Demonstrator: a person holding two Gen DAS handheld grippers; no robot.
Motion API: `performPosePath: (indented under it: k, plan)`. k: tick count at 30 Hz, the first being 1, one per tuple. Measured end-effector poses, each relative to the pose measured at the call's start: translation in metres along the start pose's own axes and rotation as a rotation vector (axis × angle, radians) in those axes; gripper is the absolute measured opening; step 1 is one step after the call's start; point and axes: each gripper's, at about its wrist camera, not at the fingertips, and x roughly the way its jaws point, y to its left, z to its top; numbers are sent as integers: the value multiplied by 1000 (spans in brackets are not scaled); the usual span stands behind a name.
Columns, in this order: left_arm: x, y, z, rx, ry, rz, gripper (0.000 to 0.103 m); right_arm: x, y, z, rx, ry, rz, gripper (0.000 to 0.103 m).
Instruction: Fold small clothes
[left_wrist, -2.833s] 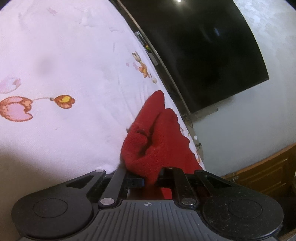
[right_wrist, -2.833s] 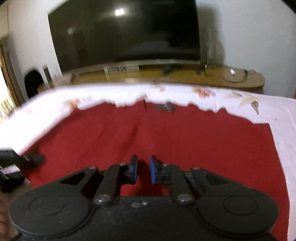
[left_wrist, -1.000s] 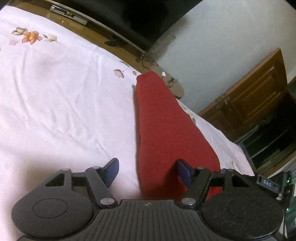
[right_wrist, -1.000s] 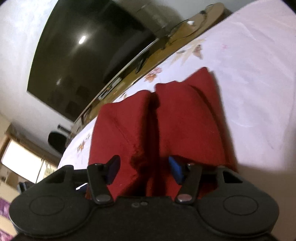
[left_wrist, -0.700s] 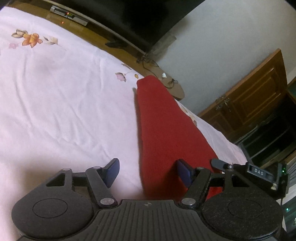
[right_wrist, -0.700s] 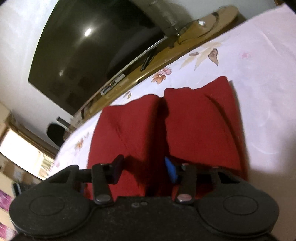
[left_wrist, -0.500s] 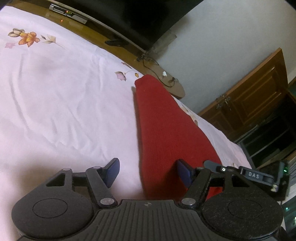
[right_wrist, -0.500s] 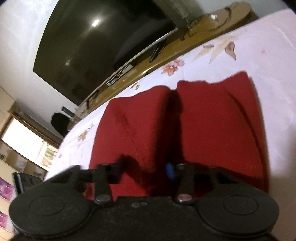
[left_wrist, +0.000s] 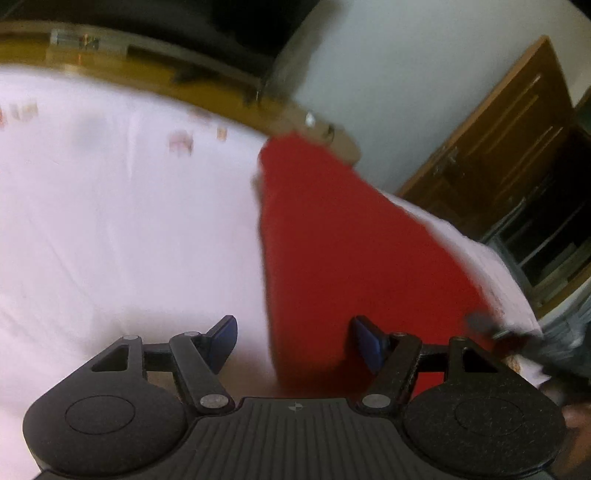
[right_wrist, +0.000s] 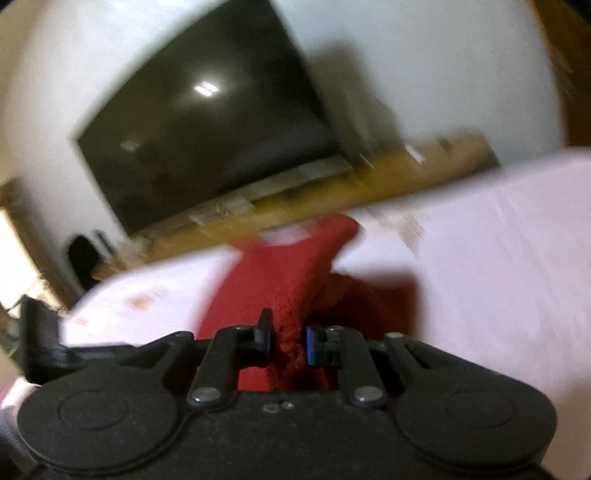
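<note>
A red knitted garment (left_wrist: 351, 236) lies as a long folded strip on the pale pink bed sheet (left_wrist: 122, 206). My left gripper (left_wrist: 293, 341) stands open above the strip's near left edge, with nothing pressed between its blue pads. In the right wrist view my right gripper (right_wrist: 288, 339) is shut on a bunched fold of the red garment (right_wrist: 280, 280), which rises off the sheet from the grip toward a far corner. Both views are blurred by motion.
A large dark TV (right_wrist: 199, 136) hangs on the white wall above a long wooden shelf (right_wrist: 332, 192) past the bed's far edge. A wooden cabinet (left_wrist: 509, 144) stands at the right. The other gripper's tip (left_wrist: 495, 326) shows blurred at the garment's right edge.
My right gripper closed on the middle fold of the red garment and lifted it, rolling as it rose. My left gripper stayed open and slid sideways along the bed.
</note>
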Motion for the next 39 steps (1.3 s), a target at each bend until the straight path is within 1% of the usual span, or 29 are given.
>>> performPosePath:
  k: [1,2,4,5,7,10,11,12,14,15,16,17,18,19,22,23,24,25,26,27,28,30,31,32,34,35,37,38,39]
  plan:
    - [0,-1,-2,7,-15,-7,72,13,-18,-9,64,60,-51,16]
    - [0,-4,-2,26,-14,6,72,22,-30,-17,112,91,-59,16]
    - [-1,-6,0,30,-6,9,72,21,-46,-25,187,48,-4,16]
    - [-2,-5,0,29,-4,7,72,20,-48,-25,207,39,2,17]
    - [-5,-4,1,24,-2,6,72,21,-44,-25,192,25,-7,17]
    - [-3,-5,1,22,-2,12,72,12,-34,-23,131,-2,-9,17]
    - [-2,-6,3,20,1,12,72,11,-33,-22,112,2,-10,19]
    - [-3,-6,4,16,4,8,72,12,-36,-20,106,8,-5,24]
    - [-1,-3,6,14,3,-8,72,13,-46,-13,145,4,29,29]
    - [-1,-2,7,13,2,-12,72,13,-54,-9,177,-7,65,35]
    - [0,0,9,9,2,-19,72,16,-63,-3,213,-14,110,38]
    - [0,1,11,4,-2,-24,72,22,-73,4,252,0,162,41]
    - [1,2,14,-1,-9,-26,72,29,-80,8,285,23,202,41]
    - [2,2,17,-4,-16,-28,72,39,-85,13,307,40,222,41]
    - [9,2,31,-8,-33,-20,72,62,-91,21,316,89,220,41]
    - [12,2,34,-11,-34,-14,72,62,-88,20,311,85,210,38]
    - [15,2,37,-15,-30,-6,72,62,-84,21,282,61,181,23]
    - [19,1,40,-18,-20,9,72,57,-74,20,238,34,143,16]
    - [21,-1,42,-16,-23,12,72,50,-64,21,173,0,105,12]
    - [20,-5,43,-7,-38,9,72,37,-49,21,84,-65,43,11]
    - [20,-9,44,6,-46,15,72,24,-36,20,17,-116,10,11]
    - [25,-13,43,30,-34,36,72,7,-26,14,-33,-160,-9,10]
    - [30,-15,42,40,-24,63,72,5,-26,11,-46,-152,-22,10]
    - [36,-15,39,45,-16,78,72,11,-30,8,-46,-126,-38,10]
    - [43,-20,37,74,-22,98,77,36,-44,1,-19,-36,-97,11]
    - [44,-23,38,89,-20,112,78,43,-49,-2,-4,-34,-107,11]
    - [46,-26,40,97,-9,121,78,42,-52,-1,47,-45,-107,11]
    - [46,-26,41,104,-5,120,78,41,-48,-1,32,-43,-122,12]
    - [45,-25,43,106,0,116,78,41,-45,-2,13,-41,-137,15]
